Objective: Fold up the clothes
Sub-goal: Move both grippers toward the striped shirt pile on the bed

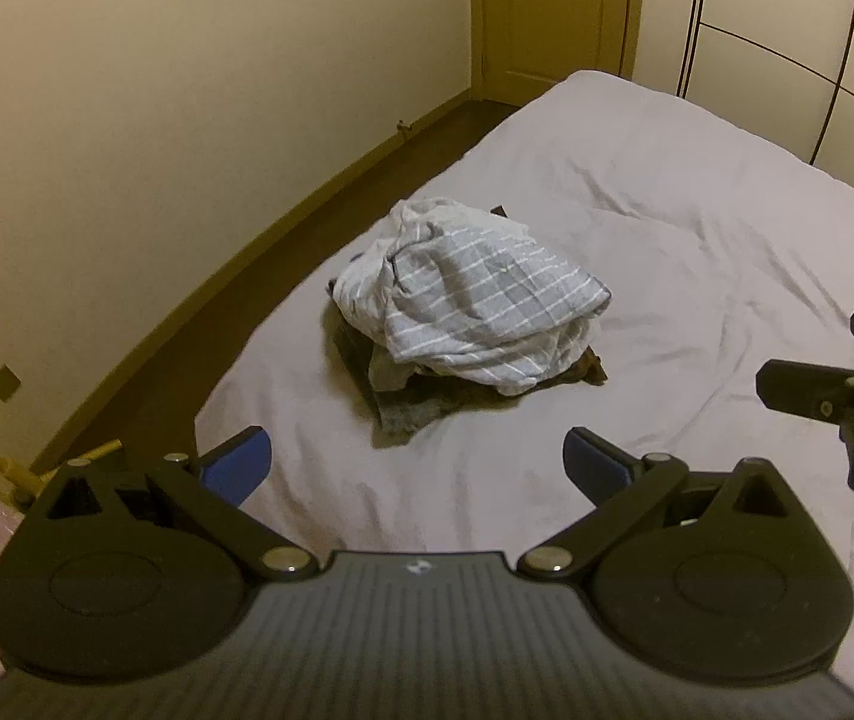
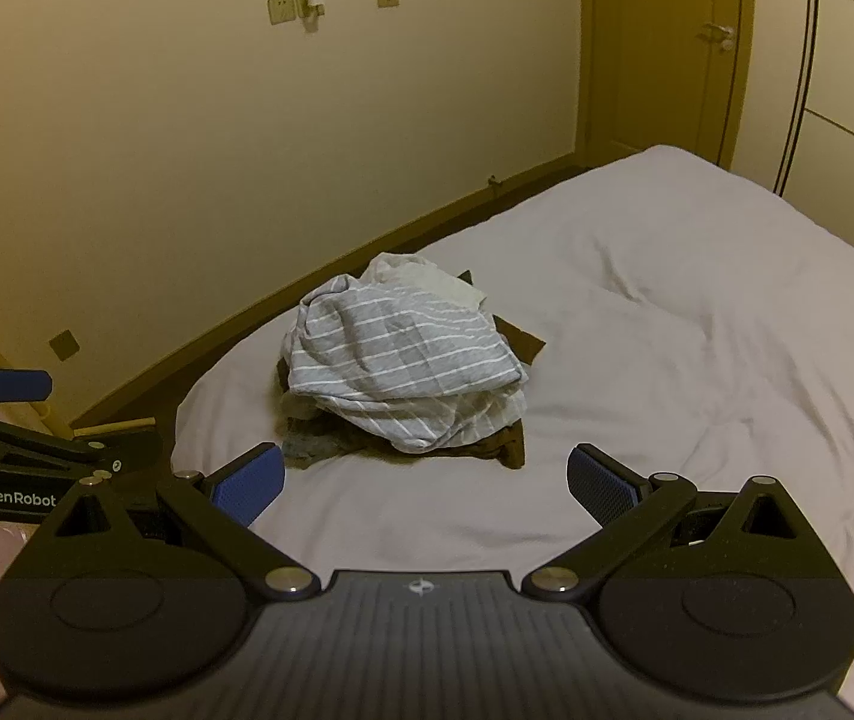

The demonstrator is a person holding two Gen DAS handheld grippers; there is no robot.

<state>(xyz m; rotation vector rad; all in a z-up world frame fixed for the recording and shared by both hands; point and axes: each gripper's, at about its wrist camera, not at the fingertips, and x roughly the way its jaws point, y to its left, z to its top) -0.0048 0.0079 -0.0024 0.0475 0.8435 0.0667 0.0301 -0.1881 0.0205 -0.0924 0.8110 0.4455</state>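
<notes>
While both views face the same room, each adds a detail.
Bed [image 1: 667,192]: white sheet, rumpled, filling both views.
Clothes pile [image 1: 469,312]: near the bed's left edge; grey striped garment [image 2: 396,354] on top, dark brown garment [image 2: 487,444] beneath.
Left hand-held gripper [image 1: 417,468]: released, empty, short of the pile; the right wrist view alone shows its "GenRobot" lettering.
Right hand-held gripper [image 2: 423,483]: released, empty, apart from the pile.

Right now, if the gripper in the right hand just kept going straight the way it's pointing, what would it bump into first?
Most likely the pile of clothes on the bed. The right gripper is open and aimed at it, with only bare sheet between. Since it looks slightly downward, it might brush the sheet first; depth is hard to judge.
</notes>
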